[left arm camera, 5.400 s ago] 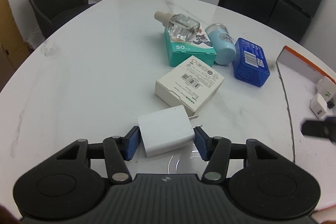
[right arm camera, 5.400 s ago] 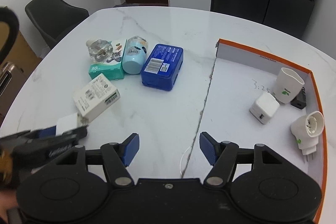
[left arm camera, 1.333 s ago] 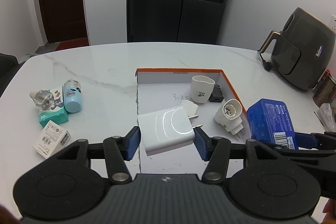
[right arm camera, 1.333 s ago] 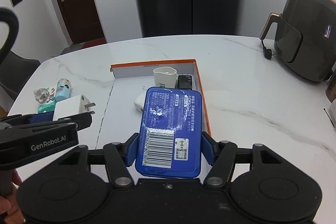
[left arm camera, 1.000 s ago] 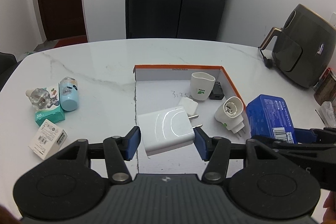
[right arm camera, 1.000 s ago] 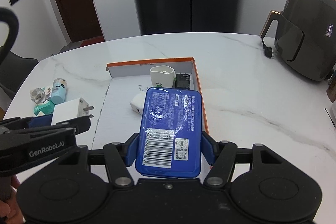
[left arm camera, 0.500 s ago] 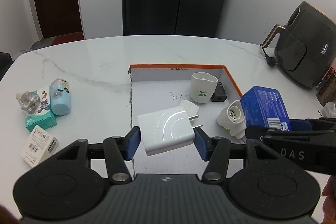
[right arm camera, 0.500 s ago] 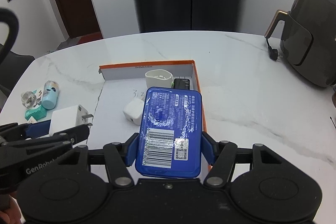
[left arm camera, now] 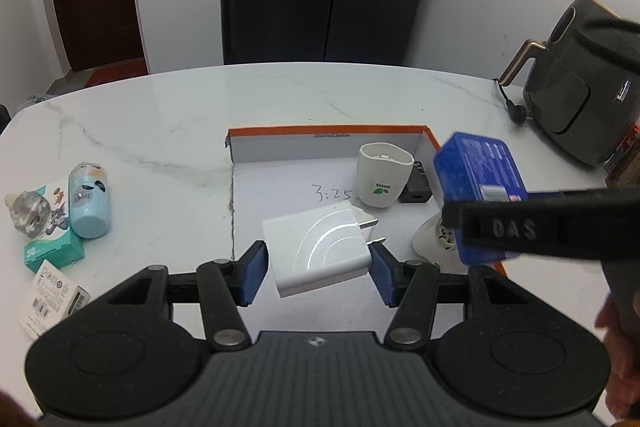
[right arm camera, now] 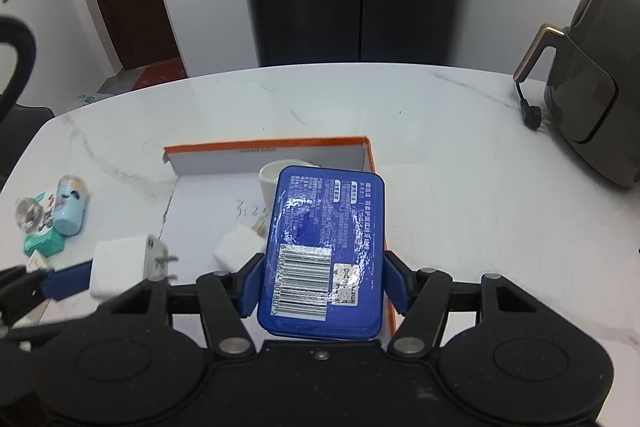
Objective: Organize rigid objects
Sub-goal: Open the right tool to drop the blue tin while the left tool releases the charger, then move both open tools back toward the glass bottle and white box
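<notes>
Left gripper (left arm camera: 318, 267) w/ white charger (left arm camera: 318, 251); right gripper (right arm camera: 322, 285) w/ blue box (right arm camera: 326, 251).

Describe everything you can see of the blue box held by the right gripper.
The blue box is a flat rectangle with rounded corners, glossy like plastic or wrapped tin. Its top carries white print, a white barcode label and a small square sticker. The right gripper clamps its long sides between blue fingers, holding it in the air above the orange-rimmed tray.
</notes>
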A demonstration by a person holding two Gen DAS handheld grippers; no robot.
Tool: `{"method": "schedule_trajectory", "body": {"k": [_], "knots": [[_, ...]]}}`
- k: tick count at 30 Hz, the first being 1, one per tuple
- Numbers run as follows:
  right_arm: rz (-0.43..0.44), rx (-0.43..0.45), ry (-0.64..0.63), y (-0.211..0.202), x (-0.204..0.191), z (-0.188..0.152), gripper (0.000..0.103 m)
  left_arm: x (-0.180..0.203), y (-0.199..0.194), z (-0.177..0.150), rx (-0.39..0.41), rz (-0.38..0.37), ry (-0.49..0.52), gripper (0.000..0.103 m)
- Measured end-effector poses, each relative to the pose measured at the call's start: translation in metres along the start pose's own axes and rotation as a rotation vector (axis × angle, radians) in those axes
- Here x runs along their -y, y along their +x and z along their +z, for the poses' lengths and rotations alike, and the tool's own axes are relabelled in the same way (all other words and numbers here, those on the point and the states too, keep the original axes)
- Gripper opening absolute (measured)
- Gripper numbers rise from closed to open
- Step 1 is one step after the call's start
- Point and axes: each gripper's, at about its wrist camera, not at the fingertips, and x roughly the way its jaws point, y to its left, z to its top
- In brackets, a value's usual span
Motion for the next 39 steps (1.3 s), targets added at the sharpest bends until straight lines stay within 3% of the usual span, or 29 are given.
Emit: {"method": "schedule_trajectory", "body": {"k": [7, 18, 21, 24, 30, 39], "knots": [[0.006, -0.001, -0.006, 0.023, 0.003, 0.02, 0.076, 0.006, 0.013, 0.003, -0.019, -0.017, 0.013, 0.056], [-0.003, 0.079, 0.066, -0.013, 0.029, 0.011, 0.078, 0.025, 0.032, 0.004, -0.042, -0.073, 0.041, 0.055], [0.0, 0.088, 0.076, -0.022, 0.031, 0.008, 0.078, 0.029, 0.031, 0.006, -0.039, -0.101, 0.033, 0.071], [0.008, 0.098, 0.066, -0.032, 0.028, 0.004, 0.078, 0.029, 0.022, 0.005, -0.025, -0.104, 0.043, 0.072], [0.029, 0.099, 0.045, -0.042, 0.012, -0.007, 0.078, 0.008, -0.001, -0.001, -0.007, -0.06, -0.001, 0.08], [0.084, 0.079, 0.003, -0.047, -0.029, -0.024, 0.08, -0.057, -0.042, -0.019, 0.016, 0.063, -0.088, 0.086]]}}
